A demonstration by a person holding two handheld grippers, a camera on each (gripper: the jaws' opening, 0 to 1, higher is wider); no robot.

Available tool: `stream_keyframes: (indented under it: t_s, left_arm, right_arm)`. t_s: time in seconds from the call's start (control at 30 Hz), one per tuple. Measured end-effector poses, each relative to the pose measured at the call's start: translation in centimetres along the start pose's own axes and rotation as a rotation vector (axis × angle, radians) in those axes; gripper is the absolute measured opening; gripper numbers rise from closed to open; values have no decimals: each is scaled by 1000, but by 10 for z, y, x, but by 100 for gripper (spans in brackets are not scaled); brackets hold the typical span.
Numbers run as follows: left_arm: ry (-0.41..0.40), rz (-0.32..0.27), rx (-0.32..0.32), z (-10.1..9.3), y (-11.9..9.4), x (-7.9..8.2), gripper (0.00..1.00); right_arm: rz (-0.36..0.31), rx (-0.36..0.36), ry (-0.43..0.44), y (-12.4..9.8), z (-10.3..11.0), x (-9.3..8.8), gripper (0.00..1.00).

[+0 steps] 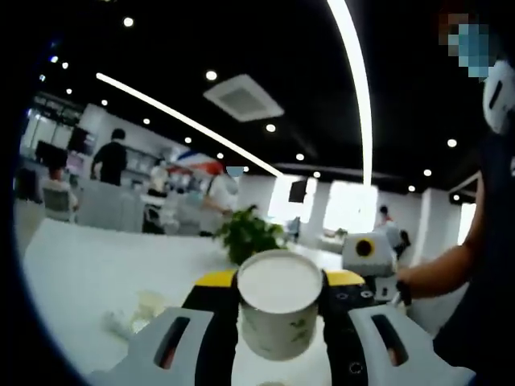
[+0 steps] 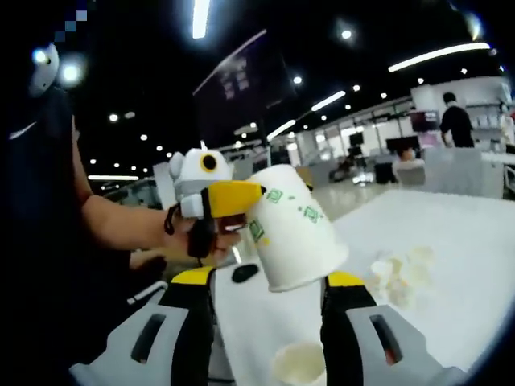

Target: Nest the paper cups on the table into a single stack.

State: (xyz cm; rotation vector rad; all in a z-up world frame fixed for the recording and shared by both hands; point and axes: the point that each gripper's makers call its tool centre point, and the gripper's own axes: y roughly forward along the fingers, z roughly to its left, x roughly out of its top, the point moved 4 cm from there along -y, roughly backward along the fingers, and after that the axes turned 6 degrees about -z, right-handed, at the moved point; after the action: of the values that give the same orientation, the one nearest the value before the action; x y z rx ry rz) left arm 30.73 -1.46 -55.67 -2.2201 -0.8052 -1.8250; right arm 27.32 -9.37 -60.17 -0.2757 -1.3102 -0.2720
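The left gripper (image 1: 280,322) has its fingers closed on a paper cup (image 1: 279,303), held upright above the white bench (image 1: 96,273). The right gripper (image 2: 269,322) is spread wide and holds nothing; a second cup (image 2: 298,362) stands on the bench between its fingers, with crumpled cups (image 2: 398,273) nearby.

A cup (image 2: 298,363) at six o'clock was cut off; the pale heap (image 2: 398,277) on the desk (image 2: 451,233) was too blurred to identify.
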Motion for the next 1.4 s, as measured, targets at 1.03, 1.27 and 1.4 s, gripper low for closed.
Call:
stream_keyframes:
  t_s: [1.03,1.27,1.4]
  left_arm:
    - [59,250,-233,-11,-35,-15,37]
    - [77,272,-262,-15,-39,-23,37]
    - [85,309,-231,-10,-41,-32,37]
  right_arm:
    - [-60,133,73,-22,11,43,23]
    - [-68,198,160,-23,20,43,7]
    - [-58,194,173,-22,19,41,2]
